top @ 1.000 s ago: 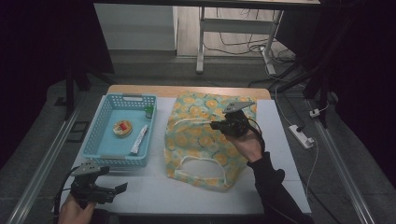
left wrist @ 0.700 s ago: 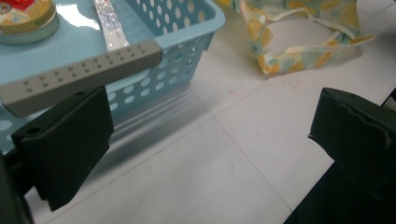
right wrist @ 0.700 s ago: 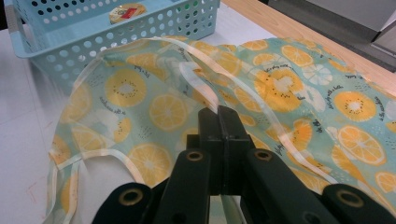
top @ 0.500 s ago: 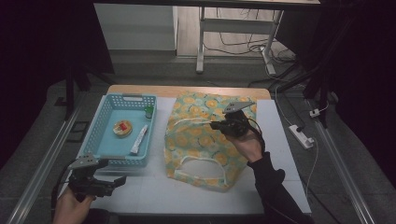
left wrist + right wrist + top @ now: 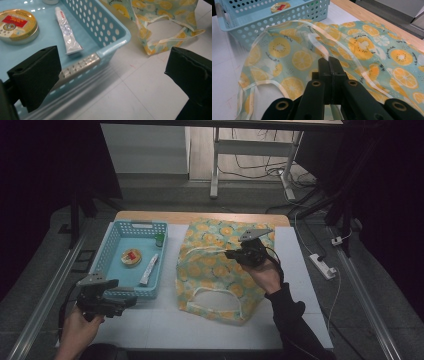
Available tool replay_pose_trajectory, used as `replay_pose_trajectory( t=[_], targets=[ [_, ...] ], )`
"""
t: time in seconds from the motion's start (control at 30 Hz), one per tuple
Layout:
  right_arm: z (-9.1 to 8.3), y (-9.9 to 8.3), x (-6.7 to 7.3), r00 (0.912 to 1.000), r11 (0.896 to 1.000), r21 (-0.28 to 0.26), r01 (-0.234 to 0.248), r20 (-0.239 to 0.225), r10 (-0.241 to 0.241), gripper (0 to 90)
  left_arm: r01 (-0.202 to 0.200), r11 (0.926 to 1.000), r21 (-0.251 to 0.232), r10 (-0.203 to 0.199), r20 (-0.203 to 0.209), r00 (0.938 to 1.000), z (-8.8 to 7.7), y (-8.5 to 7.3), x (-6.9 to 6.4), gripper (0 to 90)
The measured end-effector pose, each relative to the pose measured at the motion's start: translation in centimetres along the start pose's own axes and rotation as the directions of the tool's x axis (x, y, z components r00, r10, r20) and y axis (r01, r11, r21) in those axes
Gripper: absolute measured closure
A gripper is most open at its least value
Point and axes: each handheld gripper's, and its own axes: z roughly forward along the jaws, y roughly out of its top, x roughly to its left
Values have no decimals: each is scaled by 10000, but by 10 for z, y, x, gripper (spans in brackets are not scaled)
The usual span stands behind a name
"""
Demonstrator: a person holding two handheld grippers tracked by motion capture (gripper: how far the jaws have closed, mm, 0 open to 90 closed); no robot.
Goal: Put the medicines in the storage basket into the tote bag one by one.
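Lemon-printed fabric tote bag (image 5: 222,270) is pinched shut-jawed by the right gripper (image 5: 231,254) while the wide-open left gripper (image 5: 131,302), lifted nearer since a second ago, is readied beside the blue plastic basket (image 5: 114,242).

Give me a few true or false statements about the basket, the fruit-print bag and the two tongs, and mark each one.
1. The right tongs are shut on the bag's handle. True.
2. The left tongs hold the tube. False: they are open, with nothing between them, near the basket corner.
3. The round tin lies in the basket. True.
4. The bag lies inside the basket. False: it lies on the table beside it.
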Motion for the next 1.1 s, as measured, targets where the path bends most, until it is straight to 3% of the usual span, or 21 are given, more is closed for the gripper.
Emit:
replay_pose_trajectory(
  t=[0.4,0.93,1.1],
  targets=[
    [-1,0,1,9998,9998,-89,182,14,-182,900,21,9997,230,-16,-225,9997,17,23,17,0],
    [1,-2,1,9998,9998,-41,176,31,-176,900,57,9950,995,-5,-516,9987,42,52,37,0],
    [0,-2,0,9998,9998,-39,180,12,-180,900,-150,9896,1428,222,-492,9985,53,58,43,0]
  ],
)
